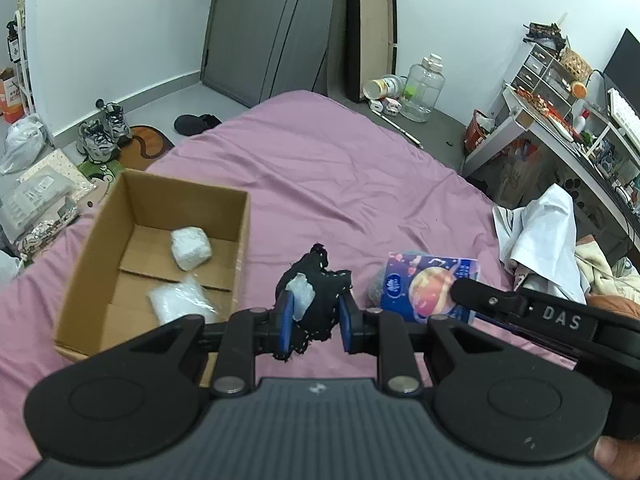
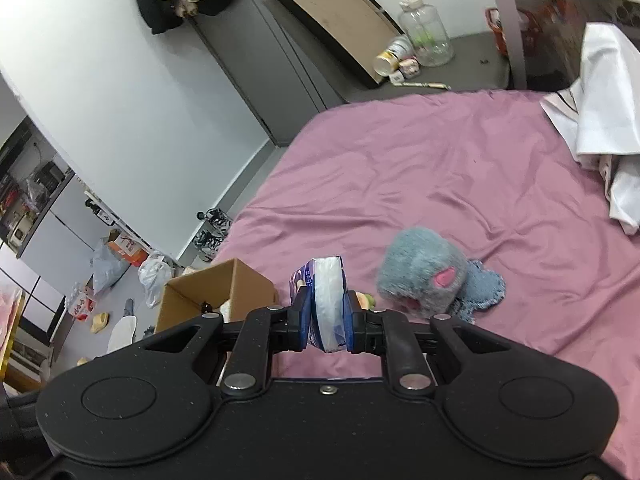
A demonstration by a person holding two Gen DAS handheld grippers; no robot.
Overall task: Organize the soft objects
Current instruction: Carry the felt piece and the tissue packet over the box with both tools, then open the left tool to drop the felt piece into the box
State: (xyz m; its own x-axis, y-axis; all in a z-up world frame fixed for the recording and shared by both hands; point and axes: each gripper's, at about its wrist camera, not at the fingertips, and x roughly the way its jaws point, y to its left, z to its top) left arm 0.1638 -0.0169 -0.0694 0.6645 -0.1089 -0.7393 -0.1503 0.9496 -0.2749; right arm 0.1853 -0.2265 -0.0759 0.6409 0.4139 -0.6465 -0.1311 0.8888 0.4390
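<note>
Clamped between my left gripper's (image 1: 313, 317) blue pads is a black rag (image 1: 316, 300) with white stitching, a pale scrap caught against the left pad; the jaws stand narrow, pressed on the cloth, and it hangs clear of the bed. At about two o'clock from it I see my right gripper (image 1: 472, 300) reaching in from the right edge, closed on a blue tissue pack (image 1: 424, 288) printed with a planet. From the right wrist view that same tissue pack (image 2: 327, 304) sits edge-on between the pads, white plastic showing, the jaws narrow and squeezing it.

At ten o'clock from the rag, the open cardboard box (image 1: 96, 248) rests on the pink bedsheet (image 1: 340, 184), with a white bundle (image 1: 190, 248) and a clear plastic bag (image 1: 180, 300) lying inside on its floor.

From the right wrist, a grey-blue plush toy (image 2: 424, 272) lies on the sheet at two o'clock, just beside a blue knitted piece (image 2: 480, 288).

Farther off, at two o'clock, white clothes (image 1: 544, 240) are heaped at the bed's edge. Beyond the foot of the bed, at one o'clock, a clear jug (image 1: 424, 84) stands on the floor; sneakers (image 1: 102, 132) sit at eleven.
</note>
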